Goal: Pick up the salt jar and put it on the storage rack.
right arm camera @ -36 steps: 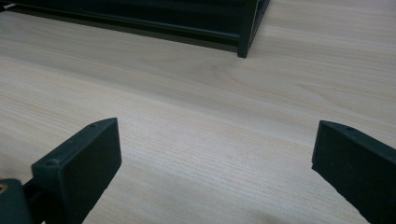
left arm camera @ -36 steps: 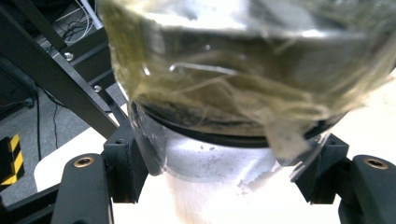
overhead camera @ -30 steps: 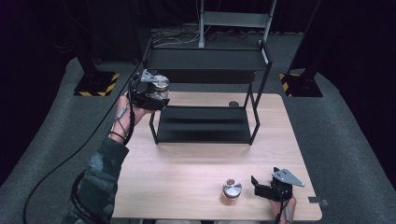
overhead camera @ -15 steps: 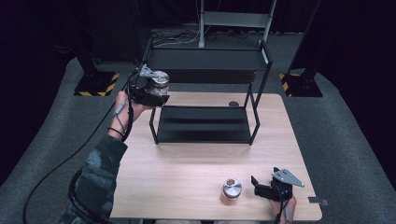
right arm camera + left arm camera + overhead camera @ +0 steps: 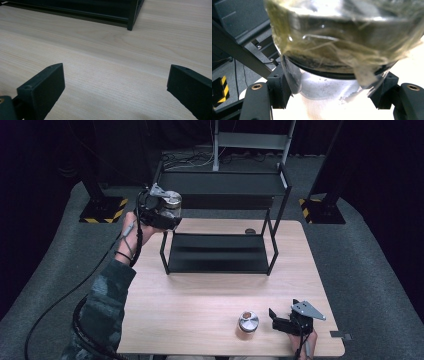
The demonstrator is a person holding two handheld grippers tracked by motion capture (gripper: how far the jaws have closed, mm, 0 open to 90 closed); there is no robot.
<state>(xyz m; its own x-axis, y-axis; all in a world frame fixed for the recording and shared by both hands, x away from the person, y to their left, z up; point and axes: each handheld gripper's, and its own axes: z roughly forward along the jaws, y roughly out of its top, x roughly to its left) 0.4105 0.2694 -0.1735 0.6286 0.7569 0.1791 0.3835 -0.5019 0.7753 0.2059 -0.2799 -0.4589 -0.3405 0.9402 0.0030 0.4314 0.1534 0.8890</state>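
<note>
A glass jar point(image 5: 172, 202) with a metal lid hangs in the air at the left end of the black rack's top shelf point(image 5: 220, 185). My left gripper point(image 5: 167, 212) is shut on it. In the left gripper view the jar point(image 5: 342, 50) holds yellowish fibres and sits tilted between the two pads point(image 5: 277, 85). A second jar point(image 5: 247, 322) with a metal lid stands near the table's front edge. Just right of it my right gripper point(image 5: 274, 320) rests low, open. In the right gripper view its jaws point(image 5: 115, 75) stand wide apart over bare wood.
The two-level black rack has a lower shelf point(image 5: 217, 252) on the wooden table point(image 5: 200, 290); one of its feet point(image 5: 130, 15) stands ahead of the right gripper. A small dark disc point(image 5: 250, 231) lies behind the rack. Stands with hazard-striped bases point(image 5: 102, 212) flank the table.
My left hand has lifted the jar slightly toward the rack's top shelf. The right gripper and the second jar have not moved.
</note>
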